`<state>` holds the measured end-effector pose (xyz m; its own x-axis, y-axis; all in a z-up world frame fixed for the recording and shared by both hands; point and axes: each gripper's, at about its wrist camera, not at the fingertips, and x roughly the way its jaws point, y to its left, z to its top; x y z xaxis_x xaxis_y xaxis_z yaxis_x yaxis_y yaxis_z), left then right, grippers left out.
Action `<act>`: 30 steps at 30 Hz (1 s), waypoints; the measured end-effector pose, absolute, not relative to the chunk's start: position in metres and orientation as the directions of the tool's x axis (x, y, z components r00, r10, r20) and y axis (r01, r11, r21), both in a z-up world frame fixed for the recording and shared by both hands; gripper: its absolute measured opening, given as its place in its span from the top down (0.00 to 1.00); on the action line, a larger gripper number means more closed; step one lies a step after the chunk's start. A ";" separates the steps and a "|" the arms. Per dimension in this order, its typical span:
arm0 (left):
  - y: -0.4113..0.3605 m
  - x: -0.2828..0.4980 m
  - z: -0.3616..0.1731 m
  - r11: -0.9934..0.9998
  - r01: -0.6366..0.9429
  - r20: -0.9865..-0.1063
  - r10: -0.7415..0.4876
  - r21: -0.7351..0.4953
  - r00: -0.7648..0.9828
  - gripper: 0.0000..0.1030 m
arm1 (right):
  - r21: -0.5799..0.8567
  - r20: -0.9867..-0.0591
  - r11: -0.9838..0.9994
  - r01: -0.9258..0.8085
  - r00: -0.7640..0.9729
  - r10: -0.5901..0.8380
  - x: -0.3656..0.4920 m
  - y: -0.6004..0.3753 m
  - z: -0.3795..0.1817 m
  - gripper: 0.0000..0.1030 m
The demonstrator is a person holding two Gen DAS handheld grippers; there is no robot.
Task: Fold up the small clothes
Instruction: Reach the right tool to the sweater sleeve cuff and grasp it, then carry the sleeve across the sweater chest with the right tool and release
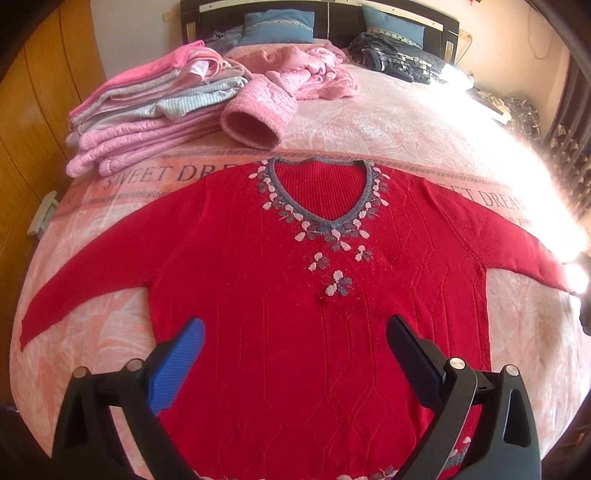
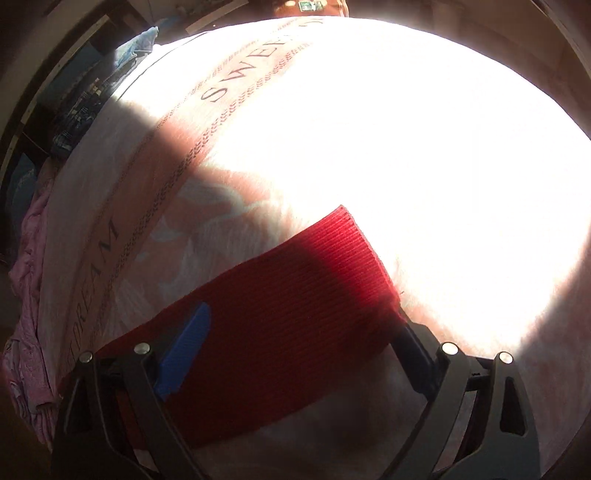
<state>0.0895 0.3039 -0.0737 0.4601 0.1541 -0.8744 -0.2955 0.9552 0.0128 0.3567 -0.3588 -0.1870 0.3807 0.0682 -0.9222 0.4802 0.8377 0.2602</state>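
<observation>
Through the left camera, I'm hovering my left gripper [image 1: 295,354], fingers spread and empty, over the sweater [image 1: 295,295] lying flat on the bed [image 1: 369,122], collar pointing away. Through the right camera, my right gripper [image 2: 303,347] is straddling the sleeve [image 2: 288,295], unclenched (nearer the cuff, which is running up-right), so I'm judging it takes the first fold.

Sunlit bedroom
Beyond the jaws: dark headboard [image 1: 325,18], blue pillows [image 1: 279,22], wooden wardrobe [image 1: 33,110] leftward (glare [image 1: 517,147] rightward).
</observation>
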 end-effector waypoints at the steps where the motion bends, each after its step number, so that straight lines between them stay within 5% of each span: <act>1: 0.303 0.092 -0.077 0.957 -0.290 -0.878 0.155 0.019 0.453 0.04 | 0.222 -0.930 0.844 0.489 0.367 0.031 0.358 -0.359 -0.186 0.42; 2: 0.302 0.095 -0.079 0.958 -0.287 -0.882 0.155 0.023 0.445 0.04 | 0.215 -0.930 0.844 0.492 0.368 0.023 0.361 -0.360 -0.185 0.46; 4: 0.302 0.096 -0.082 0.957 -0.290 -0.888 0.142 0.011 0.438 0.04 | 0.263 -0.917 0.833 0.488 0.395 0.058 0.361 -0.367 -0.183 0.78; 6: 0.302 0.096 -0.083 0.958 -0.288 -0.890 0.127 -0.005 0.438 0.04 | 0.341 -0.896 0.803 0.488 0.426 0.122 0.357 -0.375 -0.182 0.88; 14: 0.320 0.097 -0.080 0.937 -0.343 -0.892 0.102 -0.062 0.441 0.04 | 0.274 -0.883 0.870 0.410 0.466 0.058 0.354 -0.350 -0.147 0.90; 24: 0.388 0.142 -0.093 0.887 -0.461 -0.883 0.221 0.005 0.415 0.04 | 0.205 -0.865 0.958 0.201 0.496 0.081 0.350 -0.223 -0.086 0.90; 30: 0.411 0.158 -0.105 0.891 -0.448 -0.914 0.123 -0.070 0.387 0.04 | 0.153 -0.869 0.987 0.041 0.481 0.115 0.355 -0.105 -0.068 0.90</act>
